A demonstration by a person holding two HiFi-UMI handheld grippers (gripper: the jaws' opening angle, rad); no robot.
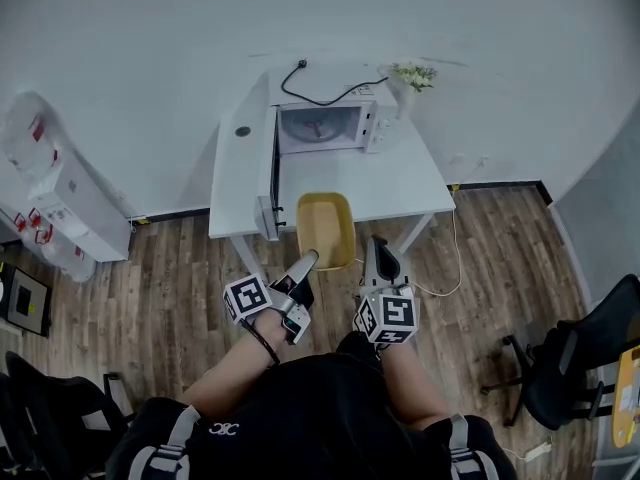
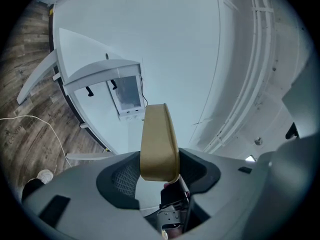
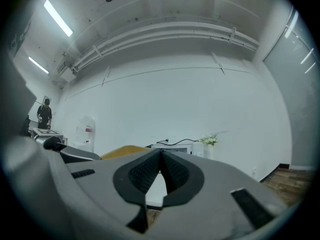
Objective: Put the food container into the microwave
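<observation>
Hanging at its near rim from the left hand-held gripper (image 1: 311, 258), the tan food container (image 1: 325, 228) is off the table (image 1: 405, 186), carried in the air over the table's front edge. In the left gripper view the jaws are clamped on the container's rim, which stands edge-on between the pads and reaches out toward the microwave (image 1: 323, 126). The right hand-held gripper (image 1: 376, 250) sits just beside the container on its right. Its own view shows the jaws pressed together with nothing between them, so it takes no part in the carry.

The microwave stands at the back of the white table with its door (image 1: 269, 176) swung wide to the left and the cavity exposed. A black cord (image 1: 318, 96) lies across its top, and a small vase of flowers (image 1: 411, 76) stands just to its right.

Judging from this, the step in hand is the carry toward the oven: the container is picked up, the door is open, and the placing is not yet done. The next move calls for reaching forward across the bare table, keeping the container level on its one-sided grip, clearing the open door on the left, sliding it through the opening and onto the cavity floor, then letting go.
</observation>
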